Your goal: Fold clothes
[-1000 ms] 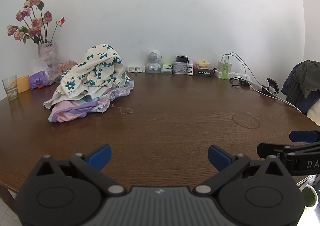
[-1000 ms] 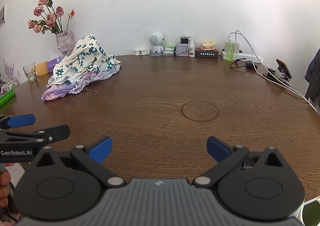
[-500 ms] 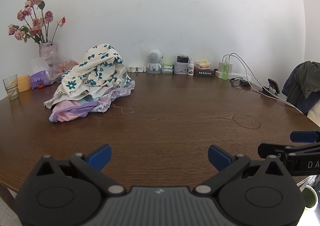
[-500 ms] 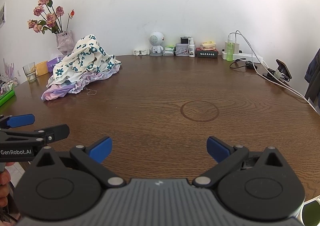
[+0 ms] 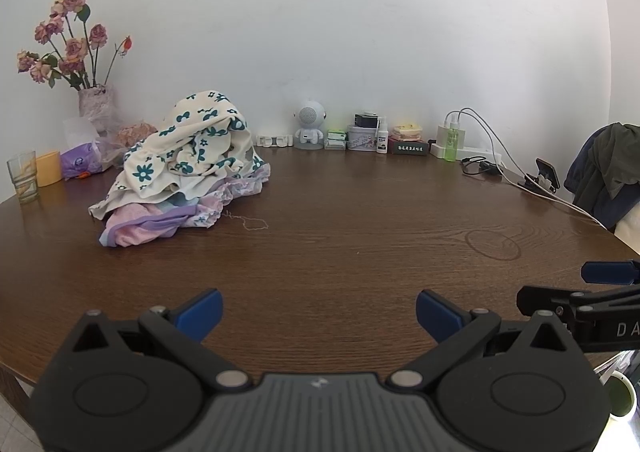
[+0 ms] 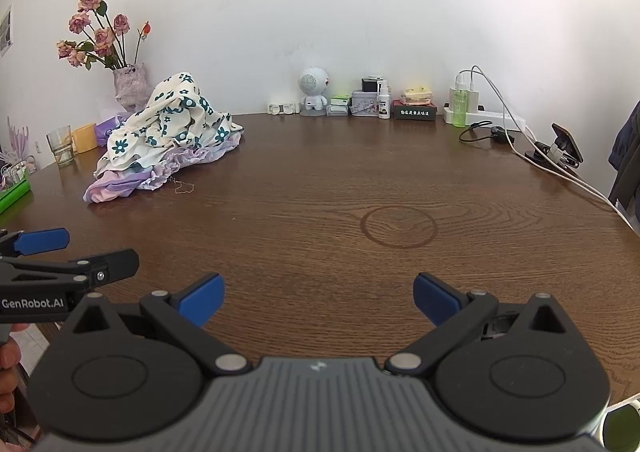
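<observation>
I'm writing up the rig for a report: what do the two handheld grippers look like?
Both match. The left gripper and right gripper each have a black body with two round discs, a grey ribbed centre panel, silver pivot pins and black linkage arms ending in blue fingers. Seen from the right wrist view, the left gripper's side reads "GenRobot.AI" in white. No cables or sleeves show.

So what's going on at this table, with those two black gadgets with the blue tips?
A person is holding a pair of tongs in each hand and is about to fold laundry. The left tongs and the right tongs are both open and holding nothing, poised over the near edge of the wooden table. The pile of clothes, a flowered cream piece on top of purple and pink ones, sits unfolded at the far left near the vase of flowers. No folding has started.
</observation>
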`<state>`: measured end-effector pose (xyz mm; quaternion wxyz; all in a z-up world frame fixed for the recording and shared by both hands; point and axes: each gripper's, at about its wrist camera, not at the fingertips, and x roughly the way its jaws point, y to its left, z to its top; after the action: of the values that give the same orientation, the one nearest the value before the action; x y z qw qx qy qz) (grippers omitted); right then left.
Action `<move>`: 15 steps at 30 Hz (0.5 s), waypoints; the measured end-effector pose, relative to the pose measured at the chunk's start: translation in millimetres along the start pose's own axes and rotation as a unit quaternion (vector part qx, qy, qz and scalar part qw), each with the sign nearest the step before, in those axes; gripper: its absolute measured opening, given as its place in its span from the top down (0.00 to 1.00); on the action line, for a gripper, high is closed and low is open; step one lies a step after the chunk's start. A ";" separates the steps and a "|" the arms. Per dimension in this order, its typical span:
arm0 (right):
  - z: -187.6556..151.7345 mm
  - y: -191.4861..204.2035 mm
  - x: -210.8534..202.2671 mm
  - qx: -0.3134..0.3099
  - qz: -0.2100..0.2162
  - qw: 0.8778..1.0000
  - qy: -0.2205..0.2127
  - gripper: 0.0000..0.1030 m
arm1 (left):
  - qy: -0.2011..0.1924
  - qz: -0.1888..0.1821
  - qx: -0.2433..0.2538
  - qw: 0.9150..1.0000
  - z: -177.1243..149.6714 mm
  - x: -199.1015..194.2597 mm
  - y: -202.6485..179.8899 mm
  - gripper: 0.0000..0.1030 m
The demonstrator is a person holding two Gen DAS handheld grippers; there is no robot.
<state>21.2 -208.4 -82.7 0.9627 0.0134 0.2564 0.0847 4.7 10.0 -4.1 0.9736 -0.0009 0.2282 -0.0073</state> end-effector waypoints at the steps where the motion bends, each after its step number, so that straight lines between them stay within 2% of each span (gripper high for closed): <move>1: 0.1 0.2 -0.1 0.000 0.000 1.000 0.000 0.00 | 0.000 0.000 0.000 1.000 0.0 0.1 0.0 0.00; 15: 2.0 0.6 -0.2 -0.002 0.000 1.000 -0.002 0.00 | 0.002 -0.004 0.001 1.000 1.1 2.2 0.2 0.00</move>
<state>21.9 -207.8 -80.8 0.9632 0.0112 0.2547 0.0854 7.2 10.2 -4.1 0.9731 -0.0005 0.2299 -0.0116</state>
